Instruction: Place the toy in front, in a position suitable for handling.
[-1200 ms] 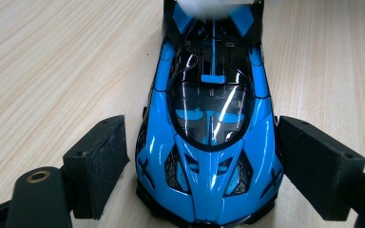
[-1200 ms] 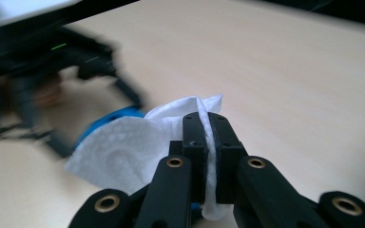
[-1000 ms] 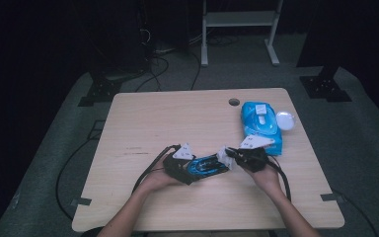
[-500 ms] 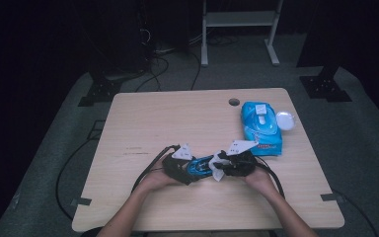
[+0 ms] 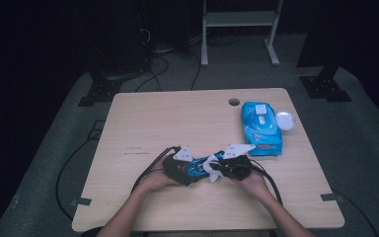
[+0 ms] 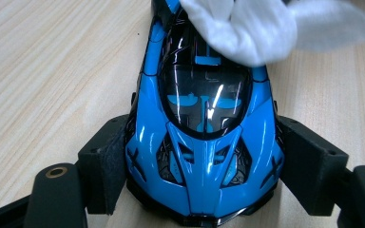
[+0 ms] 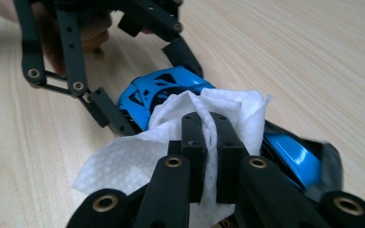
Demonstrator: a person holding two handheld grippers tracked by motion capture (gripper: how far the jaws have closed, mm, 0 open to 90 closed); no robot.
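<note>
A glossy blue and black toy car (image 6: 204,142) lies on the wooden table (image 5: 177,118) near its front edge. My left gripper (image 6: 202,166) is shut on it, one pad (image 6: 109,161) against each flank just behind the nose. My right gripper (image 7: 210,128) is shut on a folded white wipe (image 7: 123,161). Its jaws have just been closing, and the wipe is pinched between them. The wipe lies on the car's roof and rear (image 6: 247,28). In the high view the two grippers meet tip to tip over the car (image 5: 197,167).
A blue pack of wet wipes (image 5: 260,128) lies at the right rear of the table, with a round white lid (image 5: 284,120) beside it. A cable hole (image 5: 234,101) sits near the back edge. Dark stands and cables surround the table.
My right gripper has moved left from beside the wipes pack to the car, bringing the wipe onto it. The left gripper and the car have stayed in place.
</note>
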